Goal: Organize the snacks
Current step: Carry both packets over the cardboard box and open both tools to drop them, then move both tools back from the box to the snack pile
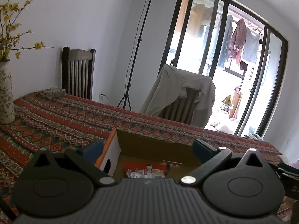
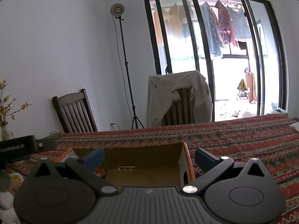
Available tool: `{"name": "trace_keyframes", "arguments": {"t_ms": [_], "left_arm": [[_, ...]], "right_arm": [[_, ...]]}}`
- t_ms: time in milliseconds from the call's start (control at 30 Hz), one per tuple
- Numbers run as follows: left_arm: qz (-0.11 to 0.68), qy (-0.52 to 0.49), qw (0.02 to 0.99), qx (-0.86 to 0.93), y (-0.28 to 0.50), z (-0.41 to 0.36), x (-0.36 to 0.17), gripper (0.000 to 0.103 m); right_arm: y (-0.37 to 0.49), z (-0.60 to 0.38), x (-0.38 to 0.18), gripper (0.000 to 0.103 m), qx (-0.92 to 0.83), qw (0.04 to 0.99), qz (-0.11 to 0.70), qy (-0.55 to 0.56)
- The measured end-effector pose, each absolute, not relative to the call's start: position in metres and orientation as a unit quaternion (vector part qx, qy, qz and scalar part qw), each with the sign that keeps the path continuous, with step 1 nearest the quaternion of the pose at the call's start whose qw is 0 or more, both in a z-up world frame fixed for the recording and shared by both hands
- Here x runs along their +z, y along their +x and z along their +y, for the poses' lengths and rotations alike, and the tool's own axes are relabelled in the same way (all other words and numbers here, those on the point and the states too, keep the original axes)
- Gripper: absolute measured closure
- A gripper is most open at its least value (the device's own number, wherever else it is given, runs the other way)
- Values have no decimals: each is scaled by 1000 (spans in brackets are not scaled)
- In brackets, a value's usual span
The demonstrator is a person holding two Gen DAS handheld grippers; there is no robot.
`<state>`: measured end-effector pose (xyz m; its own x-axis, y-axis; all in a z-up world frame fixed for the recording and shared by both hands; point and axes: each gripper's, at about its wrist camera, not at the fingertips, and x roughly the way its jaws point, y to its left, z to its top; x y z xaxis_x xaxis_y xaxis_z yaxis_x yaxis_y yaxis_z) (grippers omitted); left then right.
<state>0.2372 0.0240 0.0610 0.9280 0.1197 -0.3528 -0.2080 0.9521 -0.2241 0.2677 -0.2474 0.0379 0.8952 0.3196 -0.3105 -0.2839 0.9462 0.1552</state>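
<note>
Where snack packets (image 1: 146, 170) lie, cardboard box (image 1: 149, 145), open-topped

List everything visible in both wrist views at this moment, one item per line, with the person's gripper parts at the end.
Open cardboard box with orange rim: one, brown inside, on the table under both grippers.
Snack packets: count unclear, red and silver, on the box floor.
Patterned red tablecloth: one, covering the table.
Floral ceramic vase with yellow flowers: one, far left on the table.
Dark wooden slatted chair: one, by the wall.
Chair draped with beige garment: one, beyond the table.
Black light stand: one, in the corner.
Hanging laundry: several pieces, outside the glass doors.
Left gripper: black, blue pads, open.
Right gripper: same, open.
</note>
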Motion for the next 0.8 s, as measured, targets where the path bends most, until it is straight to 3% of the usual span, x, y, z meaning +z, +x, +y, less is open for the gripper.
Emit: {"name": "trace_keyframes", "arguments": {"t_ms": [467,800], "left_arm": [[157,-132,974,92,177,30,89,0],[163,-128,974,96,137,41,84,0]], "right_arm": [[215,-247,78,0,147,980,130,29],[180,-244,73,0,143,979,142,13]]}}
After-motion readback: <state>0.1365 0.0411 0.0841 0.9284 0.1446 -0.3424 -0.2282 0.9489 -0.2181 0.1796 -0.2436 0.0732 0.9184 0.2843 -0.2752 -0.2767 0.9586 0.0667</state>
